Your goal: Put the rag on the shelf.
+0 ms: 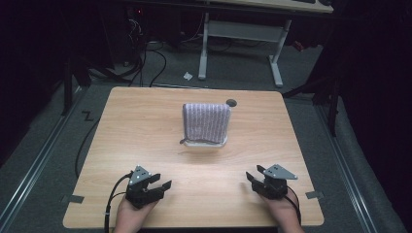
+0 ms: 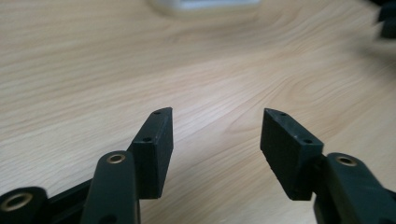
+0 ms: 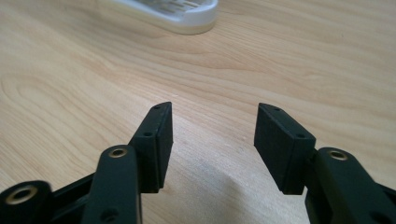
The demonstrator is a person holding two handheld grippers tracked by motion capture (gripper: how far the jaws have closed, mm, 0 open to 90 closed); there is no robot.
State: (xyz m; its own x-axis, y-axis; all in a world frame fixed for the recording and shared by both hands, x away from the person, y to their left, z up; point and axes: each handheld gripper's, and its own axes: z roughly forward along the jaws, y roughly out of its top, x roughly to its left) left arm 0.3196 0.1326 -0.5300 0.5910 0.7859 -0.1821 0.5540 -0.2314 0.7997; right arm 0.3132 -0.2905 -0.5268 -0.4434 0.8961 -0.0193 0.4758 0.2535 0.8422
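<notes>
A: Knitted cover [image 1: 206, 121] status: where is it located?

B: At mid-table on the wooden table [image 1: 145, 121], standing upright over a white base [image 1: 208, 142]. A small round dark spot on the table top [image 1: 231, 102] lies just behind it, at its right corner.

A: What is concealed?

B: The cover hides whatever it encloses. The right gripper view cuts the white base off at the top edge, and the left gripper view renders it as a blur.

A: Orientation?

B: Broad face toward the person, long axis running left to right (the rounded top faces up).

A: Tool condition?

B: Left gripper [image 1: 163, 184]: jaws spread, nothing between them, low over the near edge. Right gripper [image 1: 250, 177]: jaws likewise spread, holding nothing. Both are well apart from the cover.
</notes>
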